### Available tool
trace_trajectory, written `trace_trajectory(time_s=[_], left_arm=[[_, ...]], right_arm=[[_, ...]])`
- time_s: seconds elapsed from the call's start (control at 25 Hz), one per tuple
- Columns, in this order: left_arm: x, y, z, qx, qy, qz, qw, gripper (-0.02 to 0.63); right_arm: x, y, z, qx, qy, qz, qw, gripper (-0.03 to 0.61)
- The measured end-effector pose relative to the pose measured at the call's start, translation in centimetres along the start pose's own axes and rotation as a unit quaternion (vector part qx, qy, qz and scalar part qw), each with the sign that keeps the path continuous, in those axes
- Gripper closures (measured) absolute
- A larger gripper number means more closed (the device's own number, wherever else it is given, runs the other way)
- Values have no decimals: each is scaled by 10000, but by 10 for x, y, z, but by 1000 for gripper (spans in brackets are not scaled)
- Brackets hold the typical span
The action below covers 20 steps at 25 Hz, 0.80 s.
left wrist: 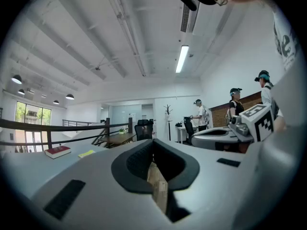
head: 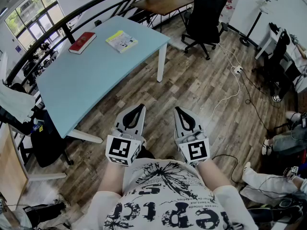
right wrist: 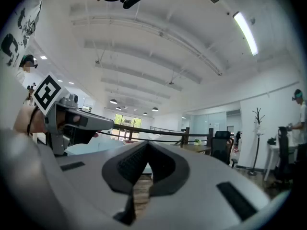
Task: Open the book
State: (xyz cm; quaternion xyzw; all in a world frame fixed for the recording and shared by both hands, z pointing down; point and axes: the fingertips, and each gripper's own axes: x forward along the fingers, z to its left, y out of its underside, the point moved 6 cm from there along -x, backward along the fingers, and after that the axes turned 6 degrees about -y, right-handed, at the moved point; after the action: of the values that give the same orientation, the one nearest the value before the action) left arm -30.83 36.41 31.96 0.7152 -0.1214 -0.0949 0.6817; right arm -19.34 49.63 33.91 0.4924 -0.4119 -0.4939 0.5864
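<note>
office: blue desk (head: pixel 81 87), swivel chair (head: pixel 205 13)

left gripper (head: pixel 138 110): level, jaws together | right gripper (head: pixel 180 111): level, jaws together

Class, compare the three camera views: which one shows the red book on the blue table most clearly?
The head view: the red book lies closed, its whole cover seen from above. The left gripper view shows it small and nearly edge-on. I cannot find it in the right gripper view.

Black lettering on shirt (head: pixel 165 195), not clearly readable
</note>
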Motion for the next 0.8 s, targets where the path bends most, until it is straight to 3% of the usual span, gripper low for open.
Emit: trace_trajectory(time_s=[0.56, 0.8], left_arm=[[29, 17, 12, -17, 184, 209, 9996, 594], [64, 31, 32, -18, 220, 397, 9990, 594]], right_arm=[[22, 17, -15, 149, 137, -17, 9998, 569], [56, 32, -34, 231, 237, 77, 9994, 568]])
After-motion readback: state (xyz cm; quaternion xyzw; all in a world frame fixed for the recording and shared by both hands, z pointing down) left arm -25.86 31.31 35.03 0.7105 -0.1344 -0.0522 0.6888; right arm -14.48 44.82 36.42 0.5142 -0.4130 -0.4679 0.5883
